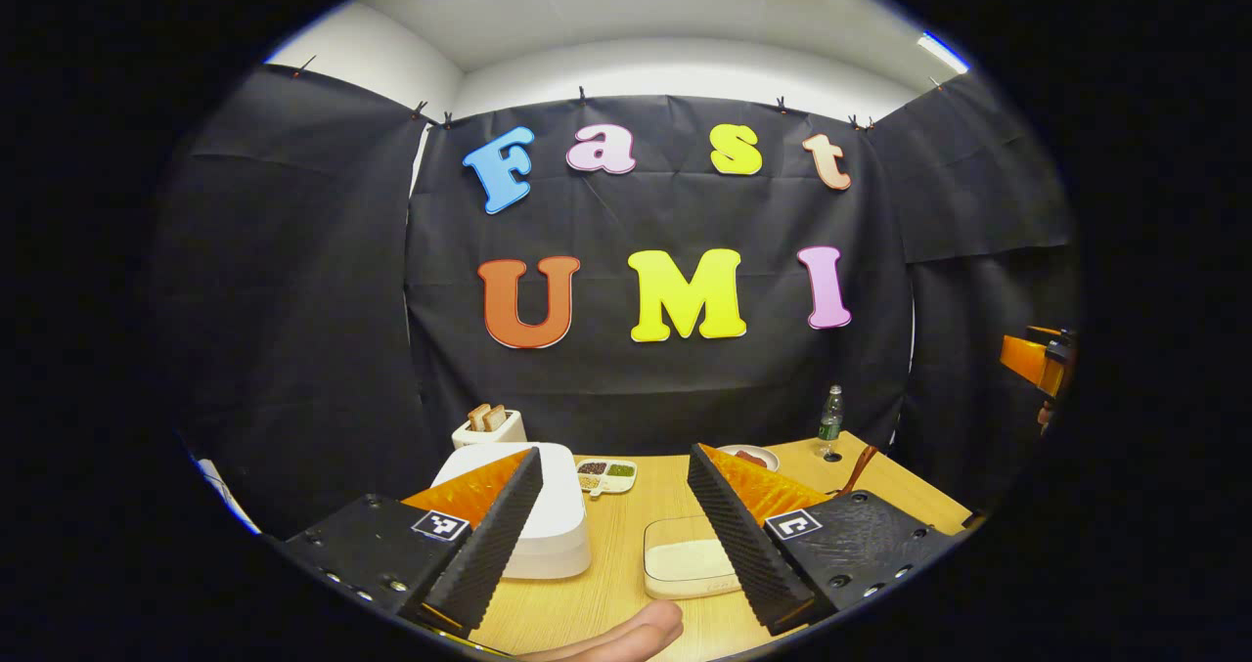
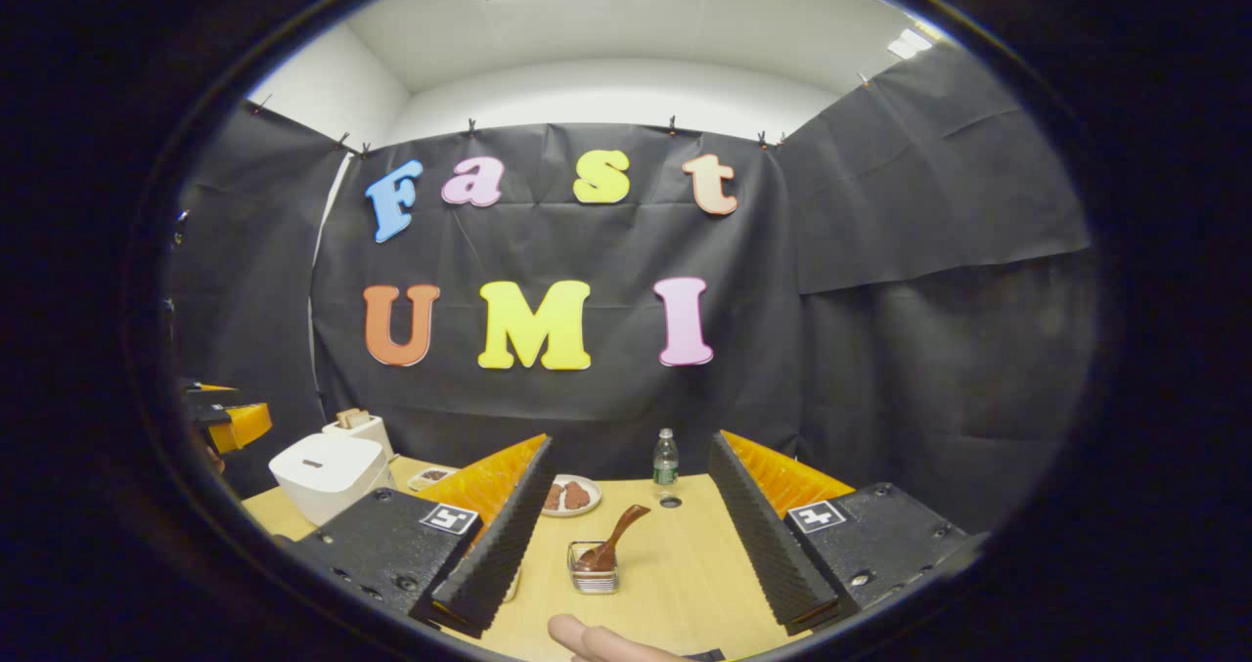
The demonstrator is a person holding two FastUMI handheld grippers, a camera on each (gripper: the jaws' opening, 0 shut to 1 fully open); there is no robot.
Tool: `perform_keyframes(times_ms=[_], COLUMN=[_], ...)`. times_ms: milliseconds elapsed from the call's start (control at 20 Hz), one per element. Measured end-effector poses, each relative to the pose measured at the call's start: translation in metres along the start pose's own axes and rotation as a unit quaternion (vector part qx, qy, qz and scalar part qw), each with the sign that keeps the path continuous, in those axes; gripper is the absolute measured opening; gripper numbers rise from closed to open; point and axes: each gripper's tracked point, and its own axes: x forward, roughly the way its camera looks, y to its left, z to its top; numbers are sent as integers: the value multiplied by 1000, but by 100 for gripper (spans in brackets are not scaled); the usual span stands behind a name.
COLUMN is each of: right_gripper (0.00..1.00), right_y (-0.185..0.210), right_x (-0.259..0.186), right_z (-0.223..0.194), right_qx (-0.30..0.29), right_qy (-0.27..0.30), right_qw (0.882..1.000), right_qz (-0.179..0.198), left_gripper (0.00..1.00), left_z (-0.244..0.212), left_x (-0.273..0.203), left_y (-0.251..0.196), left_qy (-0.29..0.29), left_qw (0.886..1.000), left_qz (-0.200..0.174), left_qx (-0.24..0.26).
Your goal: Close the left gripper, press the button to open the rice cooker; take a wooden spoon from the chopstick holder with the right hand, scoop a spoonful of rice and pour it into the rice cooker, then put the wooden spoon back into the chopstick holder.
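The white rice cooker (image 1: pixel 553 515) sits lid-down on the wooden table (image 1: pixel 606 603), partly behind my left gripper's left finger. My left gripper (image 1: pixel 614 452) is open, above the table and apart from the cooker. A shallow white dish of rice (image 1: pixel 680 559) lies between its fingers. In the right gripper view, the wooden spoon (image 2: pixel 618 535) leans in a small wire chopstick holder (image 2: pixel 594 576), straight ahead of my right gripper (image 2: pixel 631 442), which is open and holds nothing. The cooker (image 2: pixel 328 471) stands far left there.
A toaster with bread (image 1: pixel 487 427) stands behind the cooker. A small sectioned tray (image 1: pixel 606 474), a plate of food (image 2: pixel 569 496) and a plastic bottle (image 2: pixel 665 462) sit near the back wall. A person's finger (image 1: pixel 626 635) shows at the bottom.
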Motion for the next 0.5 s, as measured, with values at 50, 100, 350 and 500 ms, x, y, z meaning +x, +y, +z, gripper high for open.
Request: perform_keyframes(times_ms=[50, 100, 350, 500], right_gripper=[100, 95, 96, 96], right_y=[-1, -1, -2, -4], right_x=[1, 2, 5, 6], right_z=[-2, -3, -12, -14], right_qx=[3, 4, 11, 14], right_qy=[2, 3, 12, 10], right_qw=[1000, 1000, 1000, 1000], right_qz=[1, 2, 15, 18], left_gripper=[95, 95, 75, 67], left_z=[0, 0, 8, 17], left_x=[0, 1, 0, -4], left_y=[1, 1, 2, -4], left_qy=[0, -3, -34, -63], left_qw=[1000, 1000, 999, 998], left_qz=[1, 1, -3, -17], left_qx=[-2, -4, 2, 1])
